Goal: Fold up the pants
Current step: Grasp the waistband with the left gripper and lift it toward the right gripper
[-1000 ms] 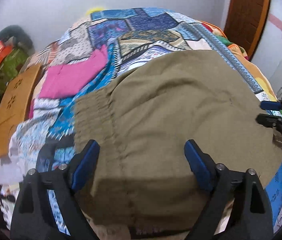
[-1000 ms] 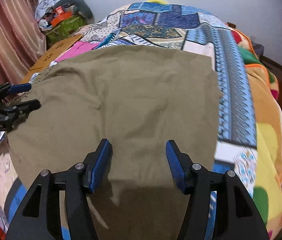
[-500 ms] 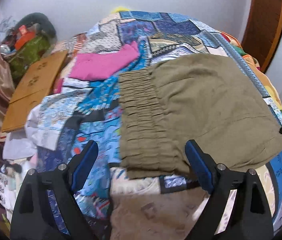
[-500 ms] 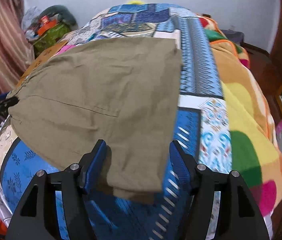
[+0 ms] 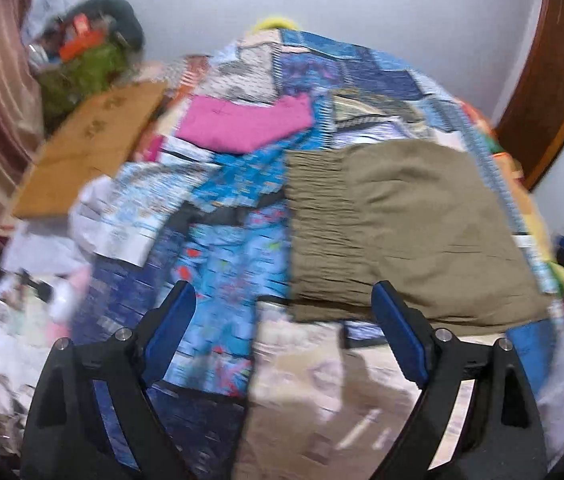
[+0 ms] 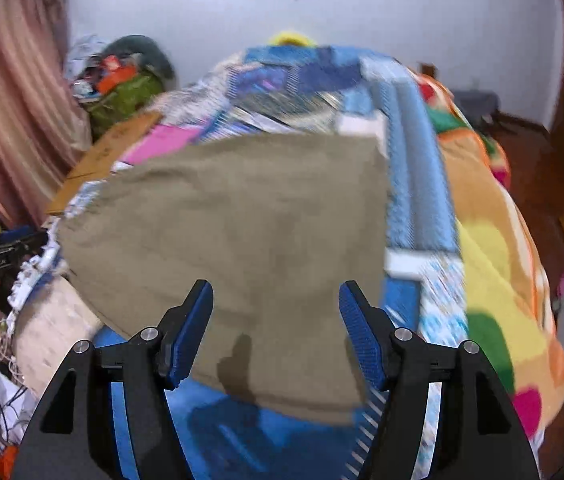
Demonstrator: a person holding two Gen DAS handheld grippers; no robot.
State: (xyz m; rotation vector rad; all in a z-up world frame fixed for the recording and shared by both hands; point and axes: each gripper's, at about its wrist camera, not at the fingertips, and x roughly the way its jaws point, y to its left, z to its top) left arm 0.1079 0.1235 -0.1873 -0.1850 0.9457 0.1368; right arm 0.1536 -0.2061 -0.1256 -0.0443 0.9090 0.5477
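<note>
Left wrist view: my left tongs (image 5: 282,320) are spread wide with nothing in them, hanging over the patchwork bedspread (image 5: 222,264) just beside the elastic waistband (image 5: 321,232) of the olive pants (image 5: 413,232). The pants lie flat on the bed as a folded rectangle, a pink garment (image 5: 242,124) well apart behind them. My right tongs (image 6: 276,328) are about half open and empty too, above the near edge of the pants. I reckon one fold is down and I'm between grabs. Next up is probably pinching waistband and hem corners together for another fold, keeping the layers lined up.
</note>
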